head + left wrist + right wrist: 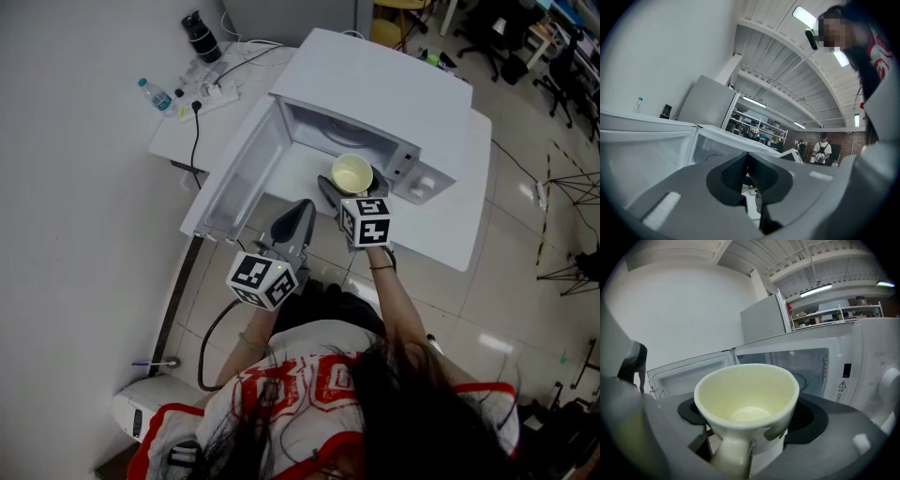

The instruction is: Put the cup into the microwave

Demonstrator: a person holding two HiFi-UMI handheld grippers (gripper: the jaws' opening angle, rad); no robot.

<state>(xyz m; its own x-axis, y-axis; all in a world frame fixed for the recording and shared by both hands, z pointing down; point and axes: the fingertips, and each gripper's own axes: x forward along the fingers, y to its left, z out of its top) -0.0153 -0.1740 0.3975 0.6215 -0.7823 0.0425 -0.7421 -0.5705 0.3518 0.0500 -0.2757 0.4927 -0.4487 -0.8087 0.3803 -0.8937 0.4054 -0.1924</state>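
Cup (747, 399): upright, long axis vert., mouth up, handle pointing back toward the holder, away from microwave (394, 94). Pale cream, smooth glossy glaze, round, tapering to base; nothing inside.

Loc.: just in front of microwave's open cavity, approx. centred on the opening. Can't tell if the rim has crossed the sill.

R gripper (354, 187): jaws clamped on cup body from both sides. Dark ribbed pads (806, 417) against the wall, grey matte plastic shell.

L gripper (302, 211): jaws together, nothing between. Sits in front of microwave, off the free edge of the door (239, 173), left of the cup.

Microwave: white boxy shell. Door swung fully open to its left, window panel translucent. Round turntable (802, 379) visible in cavity. Ctrl panel w/ knob right of cavity.
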